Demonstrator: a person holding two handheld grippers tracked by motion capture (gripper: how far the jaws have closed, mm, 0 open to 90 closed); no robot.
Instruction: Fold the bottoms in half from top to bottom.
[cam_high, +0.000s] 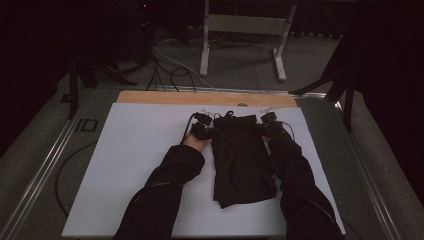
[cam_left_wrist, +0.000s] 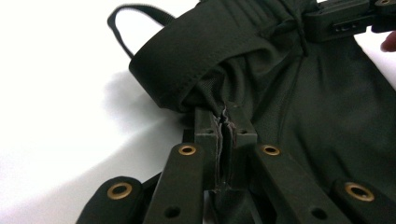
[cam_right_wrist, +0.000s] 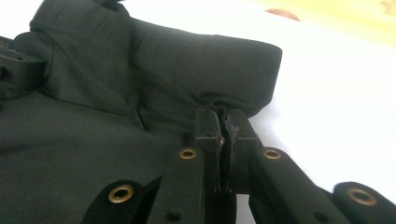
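A pair of black shorts (cam_high: 242, 160) lies folded lengthwise on the white sheet (cam_high: 130, 165), waistband at the far end. My left gripper (cam_high: 207, 131) is shut on the left corner of the waistband (cam_left_wrist: 187, 60), cloth pinched between its jaws (cam_left_wrist: 224, 121). At the opposite corner my right gripper (cam_high: 264, 128) is shut on the waistband (cam_right_wrist: 205, 70) in the same way (cam_right_wrist: 223, 122). A drawstring loop (cam_left_wrist: 135, 14) sticks out beyond the waistband. The right gripper's tip (cam_left_wrist: 341, 21) shows at the top right of the left gripper view.
The white sheet covers a wooden tabletop (cam_high: 200, 97) whose far edge shows. Beyond the table stand a metal frame (cam_high: 240, 30) and cables (cam_high: 170, 70) on the floor. Both black-sleeved forearms (cam_high: 165, 195) rest on the sheet beside the shorts.
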